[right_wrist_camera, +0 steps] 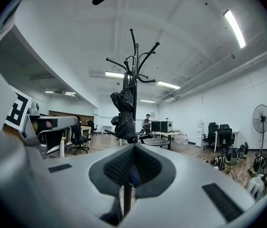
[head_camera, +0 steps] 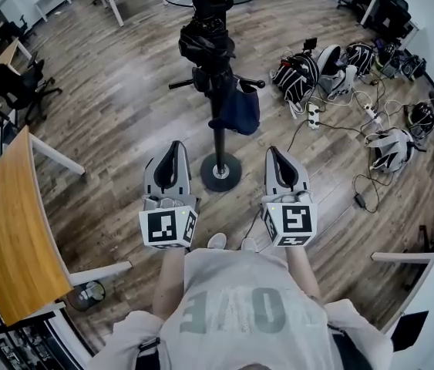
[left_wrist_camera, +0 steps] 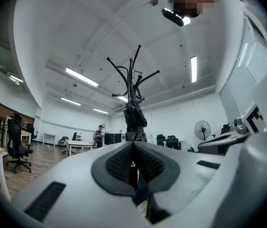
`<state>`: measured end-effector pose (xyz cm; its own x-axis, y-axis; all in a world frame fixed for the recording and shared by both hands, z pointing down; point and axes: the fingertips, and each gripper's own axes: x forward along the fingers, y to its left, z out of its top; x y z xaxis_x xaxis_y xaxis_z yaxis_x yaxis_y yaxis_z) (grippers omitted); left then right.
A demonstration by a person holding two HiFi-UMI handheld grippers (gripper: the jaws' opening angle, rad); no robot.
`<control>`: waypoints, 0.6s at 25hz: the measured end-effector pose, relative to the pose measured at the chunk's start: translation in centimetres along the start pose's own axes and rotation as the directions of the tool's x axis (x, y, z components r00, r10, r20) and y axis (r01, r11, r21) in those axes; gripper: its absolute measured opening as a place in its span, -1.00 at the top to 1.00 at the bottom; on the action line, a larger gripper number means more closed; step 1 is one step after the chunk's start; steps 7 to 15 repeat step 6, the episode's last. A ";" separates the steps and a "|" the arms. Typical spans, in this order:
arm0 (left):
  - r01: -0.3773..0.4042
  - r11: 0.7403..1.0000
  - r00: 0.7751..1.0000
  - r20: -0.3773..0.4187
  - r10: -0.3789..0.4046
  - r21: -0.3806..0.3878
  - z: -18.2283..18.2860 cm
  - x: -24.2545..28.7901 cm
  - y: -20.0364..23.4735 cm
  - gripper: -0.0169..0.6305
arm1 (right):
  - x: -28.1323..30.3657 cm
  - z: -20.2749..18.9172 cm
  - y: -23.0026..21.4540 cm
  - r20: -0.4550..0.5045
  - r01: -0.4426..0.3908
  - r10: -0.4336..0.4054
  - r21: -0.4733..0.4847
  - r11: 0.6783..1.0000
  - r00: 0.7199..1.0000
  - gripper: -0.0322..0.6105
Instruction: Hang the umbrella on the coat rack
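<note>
**A:** Where's the black folded fabric umbrella?

**B:** Up on the tall black metal coat rack, hanging against the pole at twelve o'clock from both claws; a dark blue cloth bag hangs lower, on the pole's three o'clock side.

**A:** And the grey left gripper?

**B:** Clenched; pads together, nothing between them; it points at the rack.

**A:** The grey right gripper?

**B:** Same; clenched on nothing, at three o'clock of the left one; the rack's round base sits between them on the wooden floor.
</note>
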<state>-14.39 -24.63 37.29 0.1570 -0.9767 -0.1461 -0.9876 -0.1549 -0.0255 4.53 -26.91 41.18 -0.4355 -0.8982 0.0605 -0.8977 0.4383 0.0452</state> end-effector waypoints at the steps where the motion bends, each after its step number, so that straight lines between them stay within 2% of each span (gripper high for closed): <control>1: 0.001 1.000 1.000 -0.003 -0.001 0.006 -0.1 0.0 -0.1 0.86 | 0.0 -0.1 0.0 -0.002 -0.002 0.002 0.000 1.000 1.000 0.80; 15: -0.002 1.000 1.000 -0.006 0.002 -0.003 -0.4 0.1 0.2 0.86 | 0.6 -0.3 0.5 -0.005 -0.015 0.015 -0.002 1.000 1.000 0.80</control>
